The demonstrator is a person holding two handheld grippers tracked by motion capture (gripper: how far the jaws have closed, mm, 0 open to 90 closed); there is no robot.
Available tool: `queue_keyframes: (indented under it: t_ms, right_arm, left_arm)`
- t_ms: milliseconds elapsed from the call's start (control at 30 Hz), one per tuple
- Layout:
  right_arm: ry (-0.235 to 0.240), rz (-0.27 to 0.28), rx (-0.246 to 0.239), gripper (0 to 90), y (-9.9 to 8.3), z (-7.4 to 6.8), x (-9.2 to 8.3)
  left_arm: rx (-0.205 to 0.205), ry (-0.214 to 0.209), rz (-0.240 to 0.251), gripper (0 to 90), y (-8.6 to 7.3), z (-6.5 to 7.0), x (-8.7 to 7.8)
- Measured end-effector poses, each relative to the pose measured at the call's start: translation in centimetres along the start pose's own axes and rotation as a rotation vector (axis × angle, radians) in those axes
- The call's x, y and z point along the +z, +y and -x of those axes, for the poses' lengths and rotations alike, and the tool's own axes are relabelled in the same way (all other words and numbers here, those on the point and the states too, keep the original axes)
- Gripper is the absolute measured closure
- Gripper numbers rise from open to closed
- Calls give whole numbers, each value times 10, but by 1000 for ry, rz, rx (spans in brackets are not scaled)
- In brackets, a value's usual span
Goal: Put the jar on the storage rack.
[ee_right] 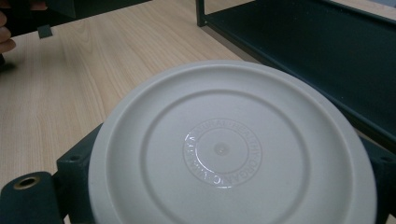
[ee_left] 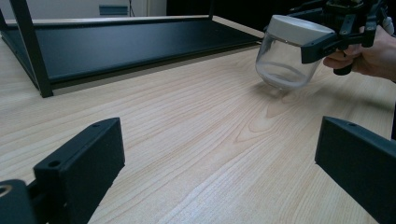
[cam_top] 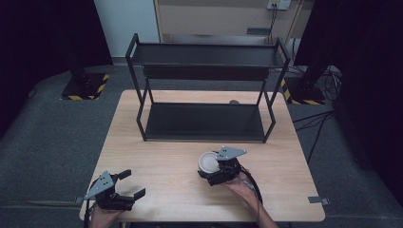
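- While the right claw (cam_top: 209,167) grips a clear round plastic jar with a pale grey screw lid (cam_top: 207,162), its black jaws press on the jar's sides just under the lid, and the person's right hand (cam_top: 243,187) holds the tool from the 5 o'clock side.
- From the left gripper view the jar (ee_left: 290,55) appears tilted, its rounded base just above or barely on the light wooden counter (ee_left: 196,140); I cannot tell which.
- Seen from the right gripper view, the lid (ee_right: 233,149) faces the camera, with a ring of raised lettering at its centre.
- On the counter (cam_top: 166,166), the jar sits toward 5 o'clock of centre, near the front edge of the black metal two-tier shelf rack (cam_top: 204,85), which stands at 12 o'clock.
- At 7 o'clock, the left claw (cam_top: 128,184) hovers near the counter's front corner with jaws spread wide and nothing between them, well apart from the jar.
- Both rack tiers are bare.
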State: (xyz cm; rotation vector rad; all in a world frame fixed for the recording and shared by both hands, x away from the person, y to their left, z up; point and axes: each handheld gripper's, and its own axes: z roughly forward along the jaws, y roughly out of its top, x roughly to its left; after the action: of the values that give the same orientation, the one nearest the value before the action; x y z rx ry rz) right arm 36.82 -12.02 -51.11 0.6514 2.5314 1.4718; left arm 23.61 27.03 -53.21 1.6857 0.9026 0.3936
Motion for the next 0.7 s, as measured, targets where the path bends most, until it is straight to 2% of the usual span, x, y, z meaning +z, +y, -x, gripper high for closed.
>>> queue_keyframes:
  t_ms: [700]
  right_arm:
    - [-43,-3,14,98,20,14,1]
  left_arm:
    - [-1,-1,0,2,0,0,0]
